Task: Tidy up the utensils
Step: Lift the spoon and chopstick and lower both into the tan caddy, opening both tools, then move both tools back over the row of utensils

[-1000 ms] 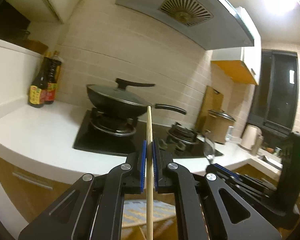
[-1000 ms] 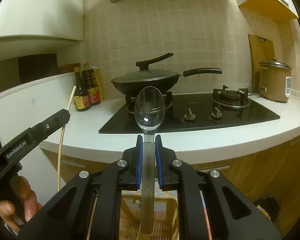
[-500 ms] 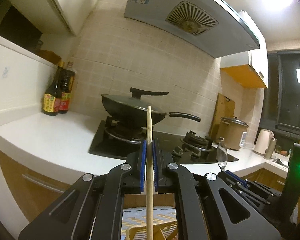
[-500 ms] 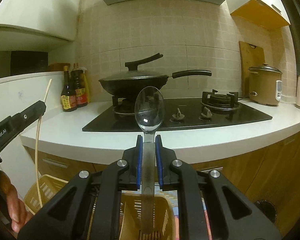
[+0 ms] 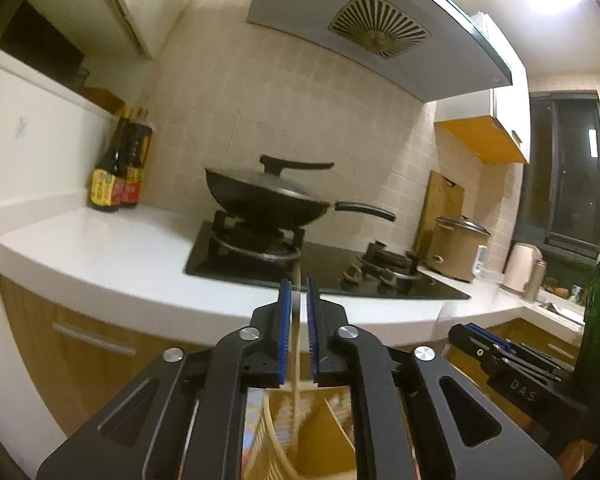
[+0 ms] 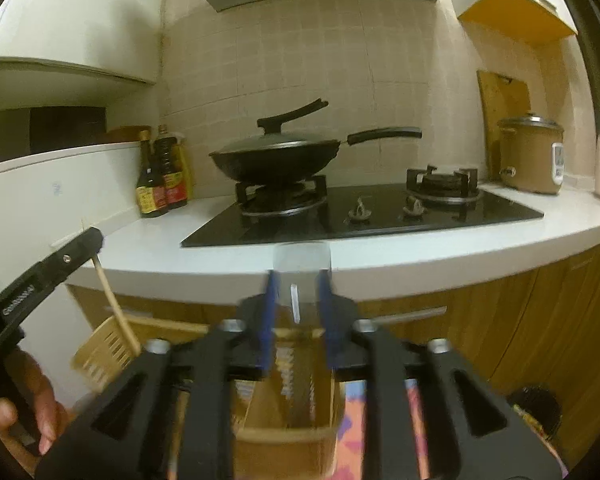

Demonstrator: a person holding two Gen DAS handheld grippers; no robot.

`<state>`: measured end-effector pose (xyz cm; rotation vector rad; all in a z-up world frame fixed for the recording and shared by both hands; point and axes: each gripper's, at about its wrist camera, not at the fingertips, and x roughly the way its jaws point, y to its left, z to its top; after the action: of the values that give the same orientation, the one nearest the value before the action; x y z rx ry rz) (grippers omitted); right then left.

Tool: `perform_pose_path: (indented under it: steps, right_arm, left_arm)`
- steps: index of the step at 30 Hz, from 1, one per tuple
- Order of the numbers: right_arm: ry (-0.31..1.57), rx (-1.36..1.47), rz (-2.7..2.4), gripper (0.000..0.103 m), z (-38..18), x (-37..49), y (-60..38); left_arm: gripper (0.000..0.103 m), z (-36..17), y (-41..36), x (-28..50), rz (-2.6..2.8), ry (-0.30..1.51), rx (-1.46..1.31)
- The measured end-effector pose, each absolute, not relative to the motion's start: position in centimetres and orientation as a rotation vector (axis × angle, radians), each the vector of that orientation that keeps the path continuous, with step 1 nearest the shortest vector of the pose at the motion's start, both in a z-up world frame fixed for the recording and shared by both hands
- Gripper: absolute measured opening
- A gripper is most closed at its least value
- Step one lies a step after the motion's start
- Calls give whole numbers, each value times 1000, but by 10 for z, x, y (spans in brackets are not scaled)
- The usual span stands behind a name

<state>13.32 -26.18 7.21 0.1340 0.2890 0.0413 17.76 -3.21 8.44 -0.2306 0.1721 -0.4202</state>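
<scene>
Both jaws have parted, chopstick (image 5: 296, 344) and blurred spoon (image 6: 302, 276) sliding loose toward the yellow caddy (image 6: 100, 348).

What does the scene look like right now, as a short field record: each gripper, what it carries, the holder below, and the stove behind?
left gripper: jaws parted, open
chopstick: blurred, upright between the blue pads, lower end in the utensil holder
right gripper: jaws parted, open
spoon: blurred between the pads, bowl up, over the holder
utensil holder: yellow slatted basket with dividers, directly below both grippers
wok: lidded, on the left burner
sauce bottles: on the counter left of the stove
</scene>
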Motion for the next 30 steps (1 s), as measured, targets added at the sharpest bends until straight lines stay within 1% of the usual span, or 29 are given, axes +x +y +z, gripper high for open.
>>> perform_pose_path:
  steps: [1, 2, 3, 4, 5, 6, 7, 11, 17, 21, 22, 25, 27, 30]
  right_arm:
    - [286, 144, 40, 52, 72, 126, -263]
    - [281, 153, 31, 52, 72, 117, -265]
    - [289, 159, 35, 52, 72, 111, -266]
    - [301, 165, 42, 52, 73, 104, -266]
    - [311, 168, 39, 52, 72, 100, -266]
    - [337, 167, 27, 52, 71, 91, -266]
    - [358, 165, 28, 52, 71, 85, -265]
    - [479, 129, 9, 52, 62, 59, -259]
    - [594, 124, 5, 52, 42, 19, -254]
    - [699, 147, -13, 52, 22, 0, -253]
    - [726, 164, -5, 50, 17, -5, -254]
    - [807, 188, 7, 35, 2, -14, -254]
    - [850, 191, 25, 35, -9, -20, -252]
    - [894, 170, 21, 34, -21, -27, -246]
  left_arm:
    - [13, 83, -30, 172, -426, 186, -227]
    - [14, 82, -30, 169, -431, 190, -223]
    - [21, 82, -28, 164, -441, 204, -219]
    - [32, 81, -27, 161, -447, 215, -217]
    - [38, 80, -25, 157, -449, 226, -220]
    - [48, 79, -21, 151, -455, 238, -229]
    - [51, 78, -19, 146, -461, 251, -235]
    - [55, 72, -8, 123, -488, 324, -240]
    - [55, 58, 6, 85, -498, 427, -229]
    - [55, 40, 9, 65, -483, 545, -205]
    - [55, 33, 9, 60, -483, 584, -196]
    - [55, 12, 10, 49, -478, 676, -172]
    - [52, -6, 10, 44, -469, 762, -159]
    - [49, -24, 15, 37, -488, 823, -175]
